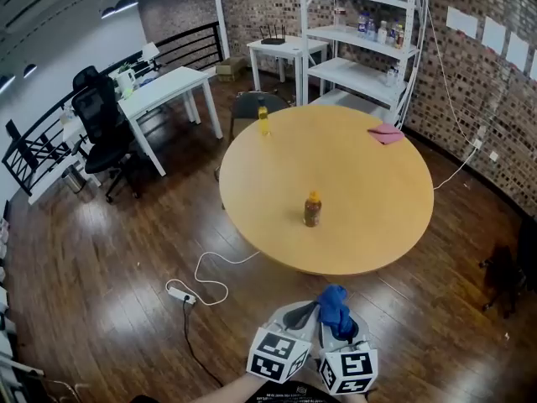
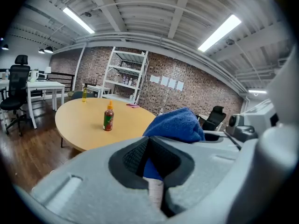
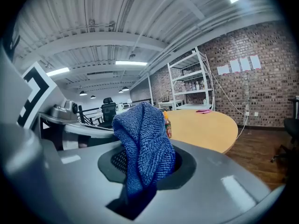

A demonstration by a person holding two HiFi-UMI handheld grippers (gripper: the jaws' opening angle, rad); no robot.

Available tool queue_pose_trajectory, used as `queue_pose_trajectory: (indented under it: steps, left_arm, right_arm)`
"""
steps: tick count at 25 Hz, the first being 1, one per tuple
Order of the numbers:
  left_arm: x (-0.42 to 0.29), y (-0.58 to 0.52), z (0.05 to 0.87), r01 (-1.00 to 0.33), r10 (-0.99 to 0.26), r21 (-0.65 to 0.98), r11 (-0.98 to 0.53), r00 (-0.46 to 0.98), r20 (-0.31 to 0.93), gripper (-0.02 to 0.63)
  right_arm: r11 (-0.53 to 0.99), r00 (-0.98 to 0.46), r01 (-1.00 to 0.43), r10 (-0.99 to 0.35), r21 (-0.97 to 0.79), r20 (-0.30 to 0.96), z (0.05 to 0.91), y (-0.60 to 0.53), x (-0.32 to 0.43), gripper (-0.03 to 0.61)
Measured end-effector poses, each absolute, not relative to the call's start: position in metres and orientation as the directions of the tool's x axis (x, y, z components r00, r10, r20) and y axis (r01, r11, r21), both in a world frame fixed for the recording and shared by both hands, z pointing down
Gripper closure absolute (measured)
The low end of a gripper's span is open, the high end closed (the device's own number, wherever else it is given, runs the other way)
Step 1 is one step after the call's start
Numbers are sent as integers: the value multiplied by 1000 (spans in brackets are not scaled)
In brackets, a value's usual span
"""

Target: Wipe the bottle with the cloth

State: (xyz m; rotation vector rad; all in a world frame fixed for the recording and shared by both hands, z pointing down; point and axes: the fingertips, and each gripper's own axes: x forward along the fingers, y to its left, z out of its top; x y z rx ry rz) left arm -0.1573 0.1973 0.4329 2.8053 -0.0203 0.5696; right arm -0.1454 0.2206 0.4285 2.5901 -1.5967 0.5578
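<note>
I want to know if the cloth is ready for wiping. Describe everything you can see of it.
The cloth is deep blue with a looped, terry-like weave. It is bunched and folded, and it stands up in a hump from the right gripper, whose jaws are shut on its lower end. It is held in the air short of the round table, apart from the bottle.

Brown bottle (image 1: 312, 209) upright on round table (image 1: 386, 225), blue cloth (image 1: 334, 307) bunched
</note>
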Motion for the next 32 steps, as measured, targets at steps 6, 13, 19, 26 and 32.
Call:
queue_pose_trajectory:
  steps: [6, 13, 19, 26, 32]
  left_arm:
    - [-131, 147, 432, -47, 67, 284, -958, 923, 378, 611]
    - [-113, 106, 432, -17, 105, 312, -950, 923, 370, 611]
    - [-92, 91, 435, 13, 130, 309, -951, 923, 362, 611]
    - [-74, 80, 444, 9, 130, 310, -951, 919, 373, 611]
    - [-41, 64, 449, -44, 84, 323, -945, 925, 372, 611]
  right_arm:
    - [-484, 419, -865, -841, -131, 341, 427, 171, -121, 480]
    - [-509, 442, -853, -823, -118, 357, 427, 131, -106, 480]
    - [-537, 473, -836, -810, -114, 348, 428, 119, -86, 480]
    - [-541, 478, -832, -812, -125, 336, 433, 107, -60, 480]
    - [-496, 437, -858, -842, -136, 316, 434, 90, -26, 480]
